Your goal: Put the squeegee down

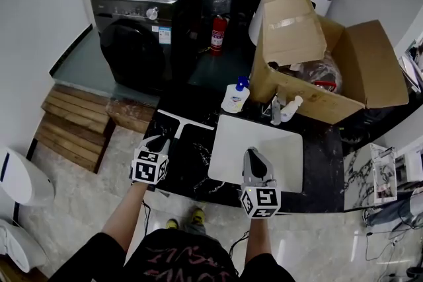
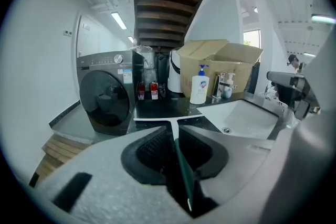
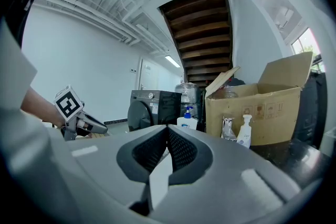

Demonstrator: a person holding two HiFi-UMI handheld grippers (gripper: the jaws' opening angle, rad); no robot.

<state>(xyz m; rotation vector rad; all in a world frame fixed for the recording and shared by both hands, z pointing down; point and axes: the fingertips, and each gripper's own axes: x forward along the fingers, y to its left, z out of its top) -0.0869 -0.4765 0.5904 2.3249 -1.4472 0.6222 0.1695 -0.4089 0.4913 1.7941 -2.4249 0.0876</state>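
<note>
The squeegee (image 1: 187, 123) is a white T shape over the dark counter (image 1: 192, 165), its blade at the far end and its handle running back into my left gripper (image 1: 163, 142). In the left gripper view the thin green-and-white handle (image 2: 181, 165) passes between the pads, and the left gripper (image 2: 174, 132) is shut on it, with the blade (image 2: 157, 120) straight ahead. My right gripper (image 1: 253, 154) hovers over the white sink (image 1: 284, 155). It is shut (image 3: 168, 128) with nothing in it.
A soap bottle (image 1: 235, 97), a faucet (image 1: 275, 110) and a small pump bottle (image 1: 291, 107) stand behind the sink. An open cardboard box (image 1: 317, 63) fills the back right. A black washing machine (image 1: 142, 23) and a fire extinguisher (image 1: 218, 34) stand beyond the counter's left.
</note>
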